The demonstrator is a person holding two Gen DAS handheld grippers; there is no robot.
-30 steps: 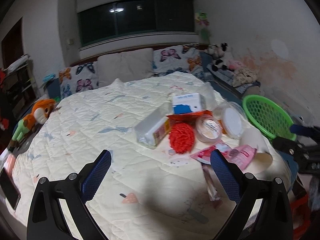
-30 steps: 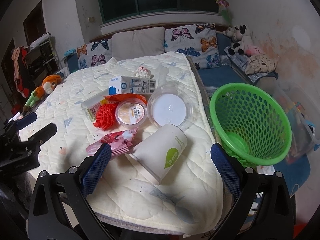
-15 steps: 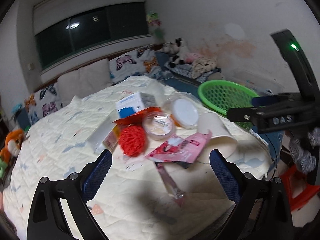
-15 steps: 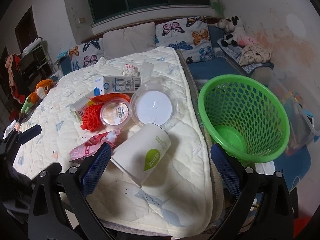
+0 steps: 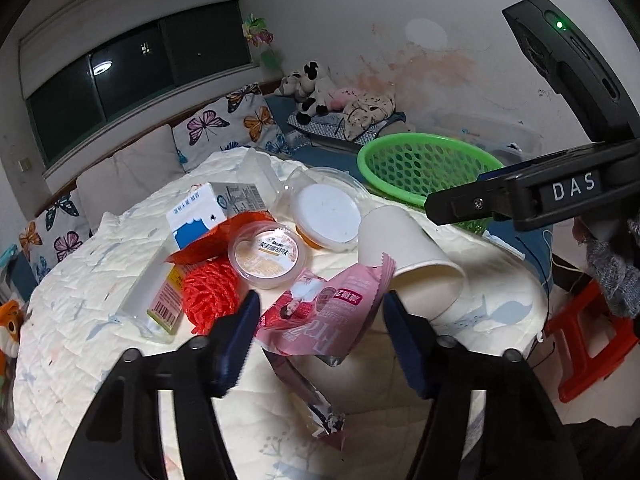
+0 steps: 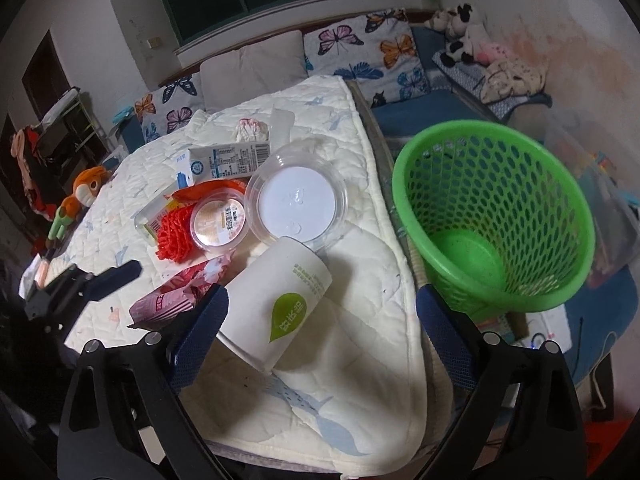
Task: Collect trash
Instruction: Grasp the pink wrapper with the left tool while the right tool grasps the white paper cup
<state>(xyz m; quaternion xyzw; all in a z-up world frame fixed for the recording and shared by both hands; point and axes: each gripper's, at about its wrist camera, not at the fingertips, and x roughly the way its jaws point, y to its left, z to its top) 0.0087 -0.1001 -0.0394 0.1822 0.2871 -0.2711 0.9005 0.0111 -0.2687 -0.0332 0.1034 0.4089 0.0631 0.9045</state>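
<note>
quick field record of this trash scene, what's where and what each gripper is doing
surface: quilted bed cover
bin: green basket, beside the bed, no trash visible inside
left gripper: jaws closing, pink wrapper between them, pads not yet on it
right gripper: jaws closing, over the tipped paper cup, not gripping
other trash: milk carton, red mesh, lidded tub, clear round container

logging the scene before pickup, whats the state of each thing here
paper cup: on its side, empty
basket: upright, empty
pink wrapper: torn open, crumpled
milk carton: lying flat
round tub: lid on
left gripper: closing, around the wrapper
right gripper: closing, around the cup
</note>
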